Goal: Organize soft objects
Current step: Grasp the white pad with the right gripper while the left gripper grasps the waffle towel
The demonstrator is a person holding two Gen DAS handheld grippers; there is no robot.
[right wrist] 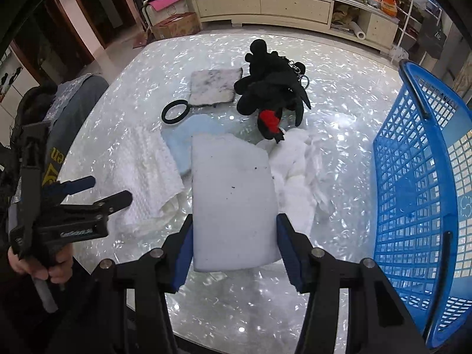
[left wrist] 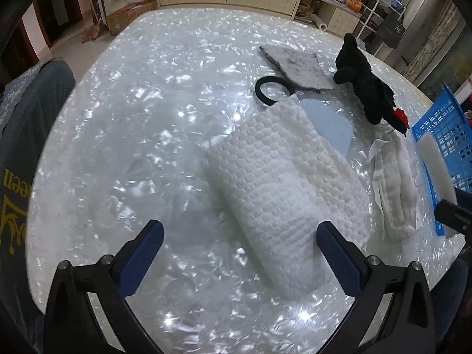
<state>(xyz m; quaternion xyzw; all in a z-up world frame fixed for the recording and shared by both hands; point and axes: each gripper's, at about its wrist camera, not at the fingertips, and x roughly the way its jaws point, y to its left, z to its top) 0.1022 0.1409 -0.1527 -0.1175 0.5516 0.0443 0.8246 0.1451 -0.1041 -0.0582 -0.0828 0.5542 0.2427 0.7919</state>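
My right gripper (right wrist: 234, 244) is shut on a white foam block (right wrist: 233, 200), held above the table left of the blue basket (right wrist: 419, 177); the block also shows in the left wrist view (left wrist: 436, 159). My left gripper (left wrist: 240, 244) is open and empty, just above the near end of a white textured towel (left wrist: 277, 188), which also shows in the right wrist view (right wrist: 147, 165). A black plush toy (right wrist: 271, 94) with a red patch, a grey-white pad (right wrist: 214, 87), a black ring (right wrist: 175, 112), a pale blue sponge (right wrist: 191, 135) and a crumpled white cloth (right wrist: 301, 171) lie on the table.
The round table (left wrist: 132, 118) has a shiny white pearly top. The blue basket stands tilted at the right edge (left wrist: 448, 135). A low cabinet (right wrist: 265, 6) and clutter stand beyond the table. A dark chair back (left wrist: 32, 112) is at the left.
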